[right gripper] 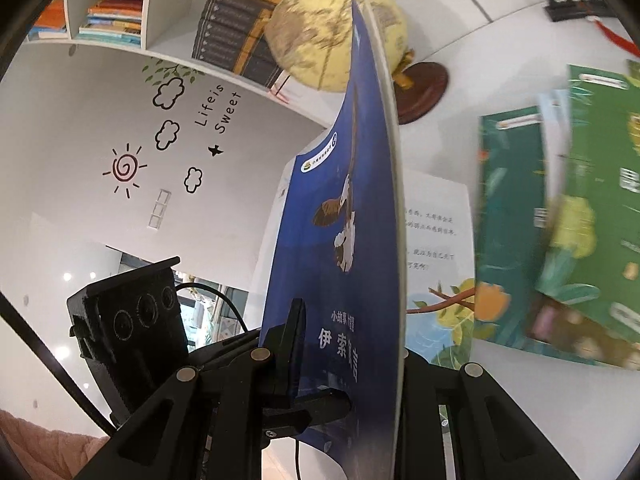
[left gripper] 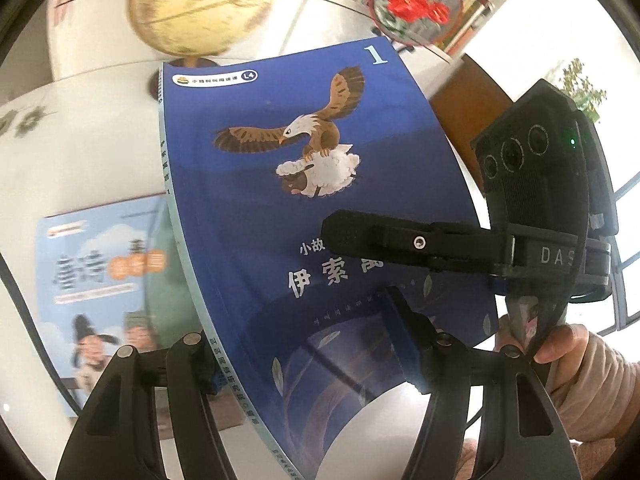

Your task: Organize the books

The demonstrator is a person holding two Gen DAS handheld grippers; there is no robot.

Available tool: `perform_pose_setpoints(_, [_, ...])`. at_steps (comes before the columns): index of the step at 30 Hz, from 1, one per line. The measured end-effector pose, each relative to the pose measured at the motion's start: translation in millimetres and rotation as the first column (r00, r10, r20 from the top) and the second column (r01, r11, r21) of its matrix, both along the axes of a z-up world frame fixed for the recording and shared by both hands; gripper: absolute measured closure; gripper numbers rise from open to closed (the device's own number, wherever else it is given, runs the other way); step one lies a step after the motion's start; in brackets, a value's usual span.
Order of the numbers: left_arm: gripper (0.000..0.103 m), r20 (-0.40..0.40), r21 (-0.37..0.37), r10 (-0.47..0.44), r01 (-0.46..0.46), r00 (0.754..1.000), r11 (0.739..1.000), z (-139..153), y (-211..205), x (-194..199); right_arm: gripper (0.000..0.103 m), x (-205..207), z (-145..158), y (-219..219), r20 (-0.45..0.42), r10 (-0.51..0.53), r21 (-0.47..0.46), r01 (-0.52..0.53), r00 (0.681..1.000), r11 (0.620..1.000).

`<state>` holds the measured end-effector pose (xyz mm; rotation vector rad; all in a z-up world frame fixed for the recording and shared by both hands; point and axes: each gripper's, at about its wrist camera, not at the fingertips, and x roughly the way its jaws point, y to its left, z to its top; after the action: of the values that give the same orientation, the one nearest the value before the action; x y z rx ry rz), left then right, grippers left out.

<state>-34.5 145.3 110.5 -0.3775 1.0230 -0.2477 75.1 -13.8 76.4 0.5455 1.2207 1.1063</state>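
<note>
Left wrist: blue book (left gripper: pixel 304 184), "1", "L4"

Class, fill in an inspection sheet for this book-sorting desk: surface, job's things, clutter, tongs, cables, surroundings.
Surface: white table, with books lying on it.
Job's things: blue eagle book lifted off the table; light blue book lying flat; green books overlapping; open book lying partly under them.
Clutter: globe on a wooden base.
Tongs: right tongs shut on the blue eagle book's edge; left tongs straddle its lower cover, grip unclear.
Cables: black cable beside the left device.
Surroundings: bookshelf full of books; wall stickers; potted plant; window behind it.
</note>
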Motion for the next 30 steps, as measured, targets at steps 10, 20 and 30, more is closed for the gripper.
perform_pose_setpoints(10, [0.041,-0.015,-0.002,0.086,-0.086,0.996,0.996,-5,60,-31,0.079,-14,-1,74,-0.023,0.045,-0.003,-0.045,0.999,0.999])
perform_pose_setpoints(20, [0.041,-0.065,-0.029,0.159,-0.161,0.985,0.987,-32,105,-25,0.079,-26,-27,117,-0.105,0.037,-0.029,-0.04,0.994,0.999])
perform_pose_setpoints(30, [0.04,-0.119,-0.067,0.184,-0.193,0.976,0.979,-64,130,-28,0.079,-29,-53,140,-0.169,0.043,-0.043,-0.051,0.985,0.998])
